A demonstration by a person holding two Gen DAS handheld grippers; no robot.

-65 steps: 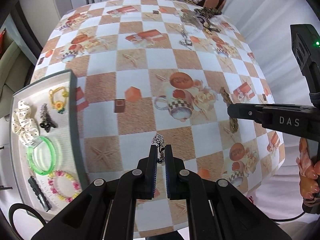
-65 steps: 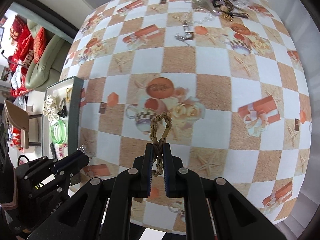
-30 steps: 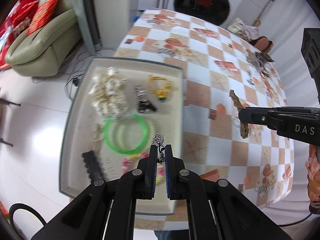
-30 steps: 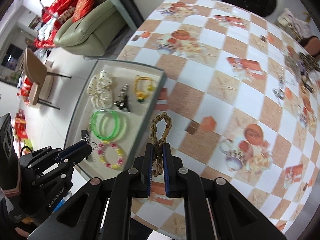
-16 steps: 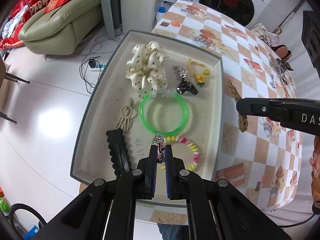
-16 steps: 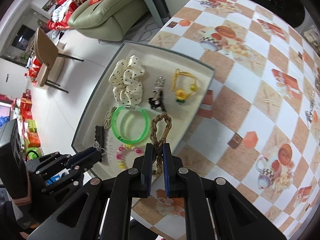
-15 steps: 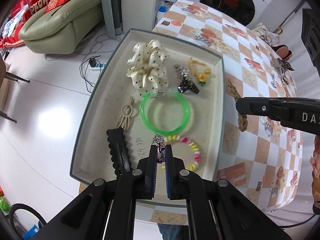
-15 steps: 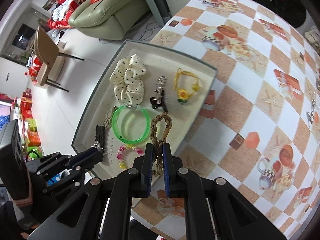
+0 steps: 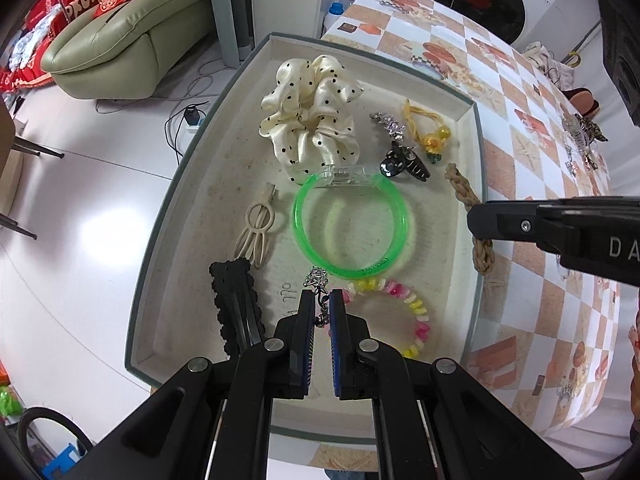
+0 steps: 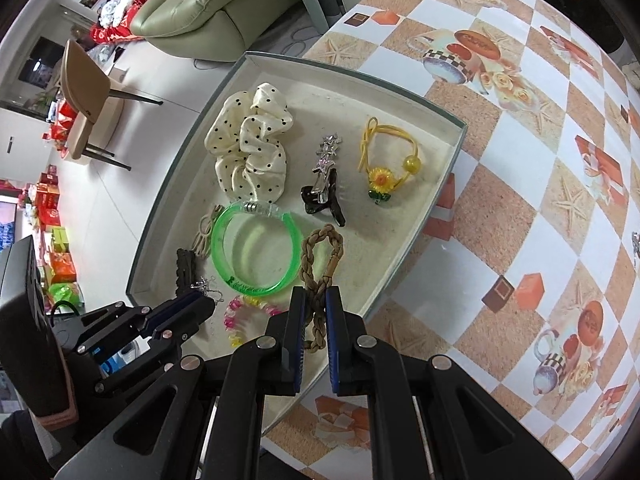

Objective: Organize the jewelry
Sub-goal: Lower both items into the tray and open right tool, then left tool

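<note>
Both grippers are squeezing something over the tray [image 9: 160, 240]. Left gripper [image 9: 322, 304] is pinching a small silver charm [image 9: 318, 278] on a thin chain; its lower part is hiding between the fingers, so its shape is hard to make out. Right gripper [image 10: 316, 304] is pinching a brown braided rope loop [image 10: 322, 258], which is twisting like a figure eight, its bottom end hanging below the fingers. Both are hanging above the tray's near end, just by the green bangle [image 9: 350, 226] and the pink and yellow bead bracelet [image 9: 396, 306]. Farther off are lying a spotted cream scrunchie [image 9: 312, 120], a black clip [image 9: 404, 162] and a yellow flower tie [image 10: 386, 164].
</note>
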